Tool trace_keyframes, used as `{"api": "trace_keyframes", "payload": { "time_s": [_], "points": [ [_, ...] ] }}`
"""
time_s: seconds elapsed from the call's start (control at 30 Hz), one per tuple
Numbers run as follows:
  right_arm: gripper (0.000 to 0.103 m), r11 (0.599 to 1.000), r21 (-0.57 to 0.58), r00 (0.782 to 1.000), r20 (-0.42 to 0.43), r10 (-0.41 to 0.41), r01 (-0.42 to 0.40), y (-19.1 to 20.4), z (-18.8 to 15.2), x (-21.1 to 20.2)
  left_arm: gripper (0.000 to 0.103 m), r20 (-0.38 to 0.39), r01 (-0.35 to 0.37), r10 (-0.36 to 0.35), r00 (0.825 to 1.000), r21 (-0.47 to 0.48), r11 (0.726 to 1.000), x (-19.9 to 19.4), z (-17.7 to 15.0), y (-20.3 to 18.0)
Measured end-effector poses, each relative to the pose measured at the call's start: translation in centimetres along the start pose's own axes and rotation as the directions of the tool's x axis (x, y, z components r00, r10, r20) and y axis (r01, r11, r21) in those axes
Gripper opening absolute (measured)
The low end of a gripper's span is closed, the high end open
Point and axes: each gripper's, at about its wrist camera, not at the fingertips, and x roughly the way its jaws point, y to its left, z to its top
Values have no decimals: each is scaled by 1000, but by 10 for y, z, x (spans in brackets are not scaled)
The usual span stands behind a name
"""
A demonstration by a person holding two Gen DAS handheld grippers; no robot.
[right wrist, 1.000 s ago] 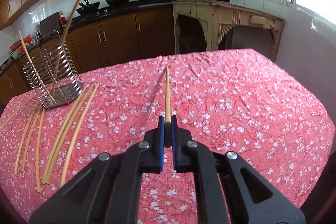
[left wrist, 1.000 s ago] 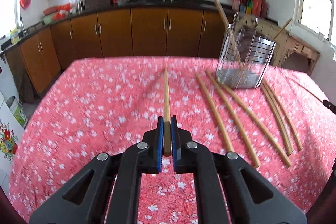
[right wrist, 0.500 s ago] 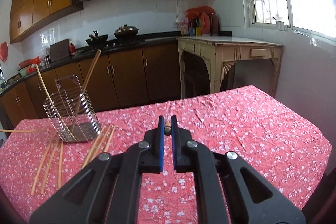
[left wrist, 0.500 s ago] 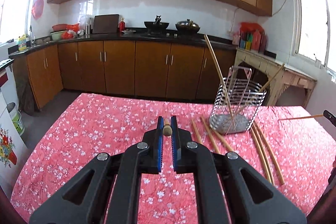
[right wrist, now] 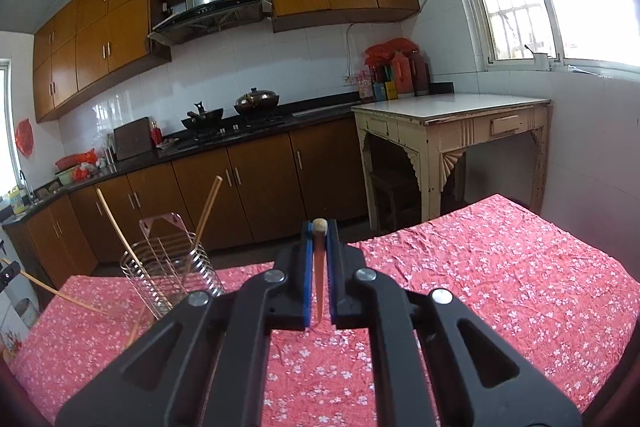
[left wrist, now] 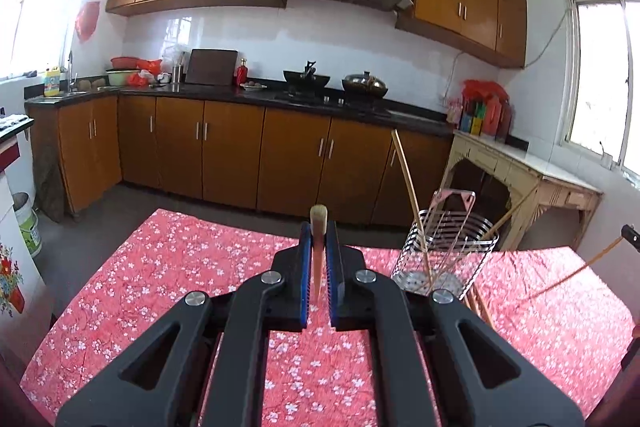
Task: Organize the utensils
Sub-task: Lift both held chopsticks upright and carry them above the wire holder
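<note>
Pointing forward along jaws — both chopsticks.

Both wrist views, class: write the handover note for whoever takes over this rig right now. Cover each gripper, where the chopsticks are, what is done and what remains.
Left gripper: shut on a chopstick, raised above the table.
Right gripper: shut on another chopstick, also raised.
Wire holder stands on the table, to the left gripper's right and the right gripper's left.
Done: two chopsticks lean inside the holder.
Left: drop both held chopsticks in, then collect the loose ones lying by the holder's base.
</note>
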Motion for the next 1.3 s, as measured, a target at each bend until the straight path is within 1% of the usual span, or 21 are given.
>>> {"api": "trace_keyframes", "payload": {
  "time_s": [0.17,0.4,0.5,0.57,0.63,0.7,0.77,0.83,0.97,1.1,1.23,1.3],
  "points": [
    [7,998,28,999,12,50,-51,2,11,-11,7,22,16,-16,1000,4,1000,-7,8,-3],
    [7,989,38,989,38,145,-146,17,42,-30,7,48,41,-41,998,-4,999,-13,28,-12],
    [7,977,48,977,59,207,-210,25,62,-40,7,71,56,-55,996,-17,998,-14,45,-19],
    [7,964,53,963,86,254,-259,34,79,-48,7,95,73,-71,993,-23,997,-17,61,-25],
    [7,954,50,951,109,289,-295,44,94,-52,7,126,86,-83,988,-19,996,-19,76,-35],
    [7,949,35,944,125,306,-313,55,104,-51,7,151,104,-100,984,-21,994,-20,88,-43],
    [7,945,23,938,128,321,-327,68,112,-44,7,173,120,-114,978,-27,992,-19,100,-55],
    [7,941,9,936,112,335,-338,84,117,-29,7,190,131,-123,974,-29,991,-16,109,-65],
    [7,946,-37,943,81,323,-321,112,121,0,7,229,137,-124,965,-38,990,-5,124,-87],
    [7,947,-43,947,28,321,-319,127,115,29,7,246,145,-129,961,-50,988,12,134,-101],
    [7,945,-18,944,-47,327,-328,132,105,63,7,231,148,-133,964,-49,988,33,132,-113],
    [7,943,-10,941,-80,330,-332,133,100,77,7,208,141,-129,970,-44,989,46,127,-118]
  ]
}}
